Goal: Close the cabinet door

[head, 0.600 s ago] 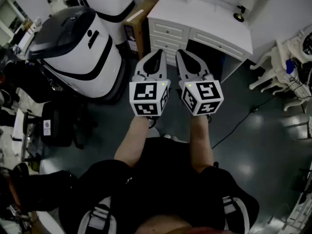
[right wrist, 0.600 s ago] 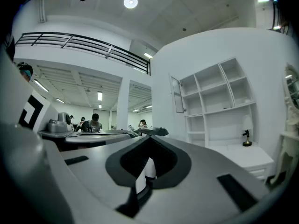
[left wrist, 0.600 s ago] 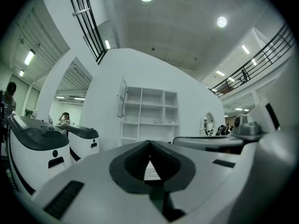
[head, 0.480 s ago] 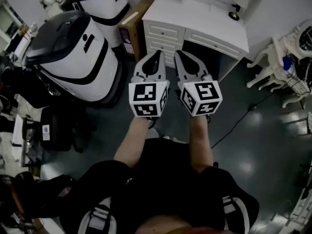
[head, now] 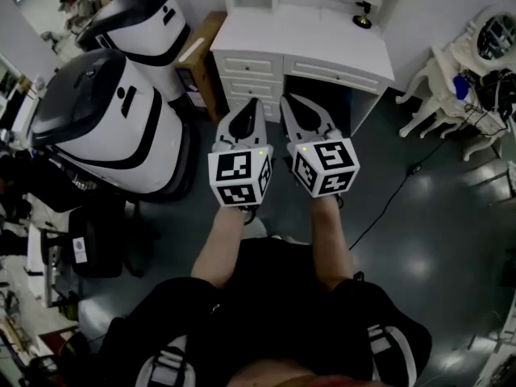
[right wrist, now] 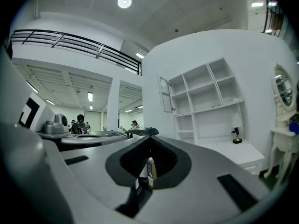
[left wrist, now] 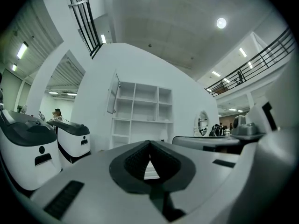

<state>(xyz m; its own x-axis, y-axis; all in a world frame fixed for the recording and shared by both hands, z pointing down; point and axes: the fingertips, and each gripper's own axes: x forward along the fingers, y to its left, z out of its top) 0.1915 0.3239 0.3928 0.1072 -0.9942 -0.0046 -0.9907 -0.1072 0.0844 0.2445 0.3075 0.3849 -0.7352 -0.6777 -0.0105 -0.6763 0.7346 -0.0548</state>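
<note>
The cabinet is a white shelf unit (left wrist: 142, 111) standing on a white desk (head: 298, 35) ahead of me. Its narrow upper-left door (left wrist: 112, 94) stands swung open, and the right gripper view shows that door (right wrist: 165, 94) too. Both grippers are held level, side by side, well short of the desk. My left gripper (head: 251, 103) is shut and holds nothing, with its tips meeting (left wrist: 149, 143). My right gripper (head: 289, 100) also looks shut and empty (right wrist: 150, 138). A small dark figurine (head: 362, 16) stands on the desk top.
Two big white-and-black machines (head: 105, 127) (head: 141, 22) stand at the left, with a cardboard box (head: 197, 51) leaning beside the desk. White chairs (head: 439, 87) stand at the right. A cable (head: 387, 200) runs over the dark floor. People stand far off at the left.
The desk and the machines have slid left and lower in the head view as the person moves. Both grippers stay side by side and shut.
</note>
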